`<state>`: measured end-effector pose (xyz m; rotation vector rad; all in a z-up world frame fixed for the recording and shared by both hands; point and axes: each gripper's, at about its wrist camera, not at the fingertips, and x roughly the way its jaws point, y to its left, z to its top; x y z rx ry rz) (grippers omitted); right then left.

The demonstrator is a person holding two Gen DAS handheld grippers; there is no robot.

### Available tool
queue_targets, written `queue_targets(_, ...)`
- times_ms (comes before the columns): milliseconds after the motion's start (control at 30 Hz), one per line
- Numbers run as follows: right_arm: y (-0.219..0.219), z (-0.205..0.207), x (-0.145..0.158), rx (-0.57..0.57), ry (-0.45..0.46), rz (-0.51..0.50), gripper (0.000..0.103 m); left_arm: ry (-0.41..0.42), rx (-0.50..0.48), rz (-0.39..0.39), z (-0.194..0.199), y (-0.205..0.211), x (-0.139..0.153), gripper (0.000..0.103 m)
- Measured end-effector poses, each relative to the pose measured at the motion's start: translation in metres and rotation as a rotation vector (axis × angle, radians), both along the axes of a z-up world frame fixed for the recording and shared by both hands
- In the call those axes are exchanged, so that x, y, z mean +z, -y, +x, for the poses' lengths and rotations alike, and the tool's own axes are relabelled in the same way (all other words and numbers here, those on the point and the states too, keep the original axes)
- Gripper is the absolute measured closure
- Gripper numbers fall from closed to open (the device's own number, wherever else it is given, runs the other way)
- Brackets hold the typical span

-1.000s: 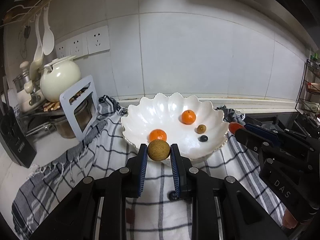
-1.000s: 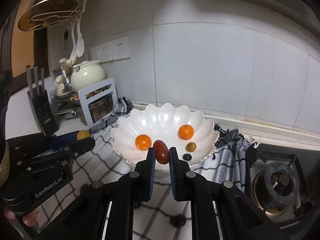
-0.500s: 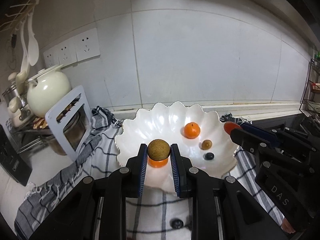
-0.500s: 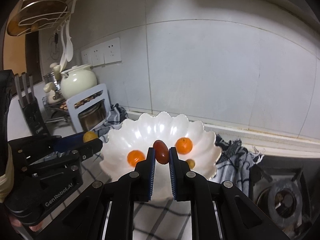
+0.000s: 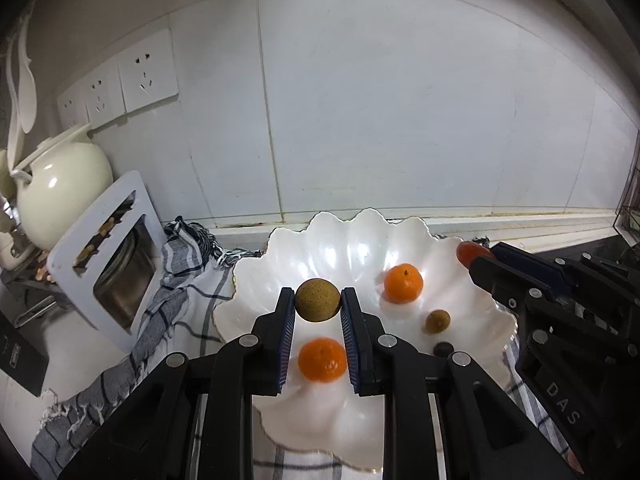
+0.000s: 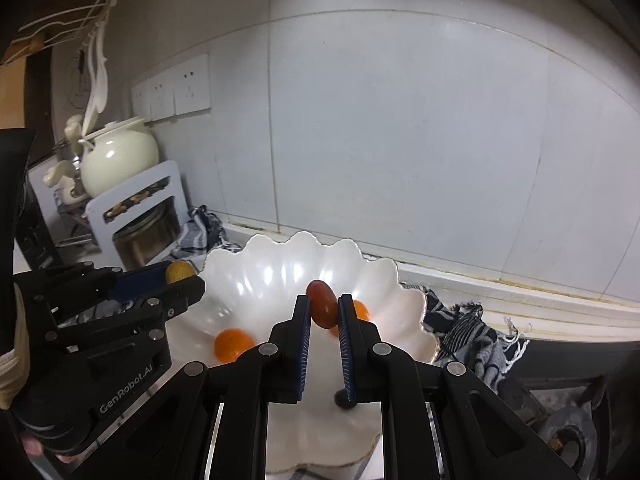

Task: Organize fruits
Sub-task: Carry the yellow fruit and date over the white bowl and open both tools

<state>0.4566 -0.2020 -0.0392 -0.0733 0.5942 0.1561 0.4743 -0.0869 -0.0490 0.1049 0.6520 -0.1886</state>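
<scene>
While both grippers hang over the white scalloped bowl (image 5: 352,240), each pinches one fruit. Left gripper (image 5: 318,306): pads pressed on a round brown fruit (image 5: 318,300), held above the bowl's near-left part. Right gripper (image 6: 324,312): pads clamped on an oval red fruit (image 6: 322,308), held over the bowl's middle as seen from the right wrist.

Bowl contents, left wrist view: one orange (image 5: 322,360) directly below the held brown fruit; a second orange (image 5: 403,283) further back and right; a small brown fruit (image 5: 437,321) near it; a small dark fruit (image 5: 443,348) just in front of that. All four lie apart.

Bowl sits on a checked cloth (image 5: 172,308). Left of it: white rack (image 5: 104,256), cream pot (image 5: 60,188). Tiled wall with sockets (image 5: 120,80) behind.
</scene>
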Motion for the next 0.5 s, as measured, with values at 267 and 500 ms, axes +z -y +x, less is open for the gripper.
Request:
queue_targets(267,0.0,0.028,-0.012,0.001,-0.062,-0.005,0.088,-0.05,-0.012,0.022,0.031,0.005,-0.009,0.079)
queue_targets(500,0.005,0.046,-0.023,-0.008,-0.13,0.023,0.087,-0.114,-0.018,-0.005,0.048,0.004,-0.019,0.068)
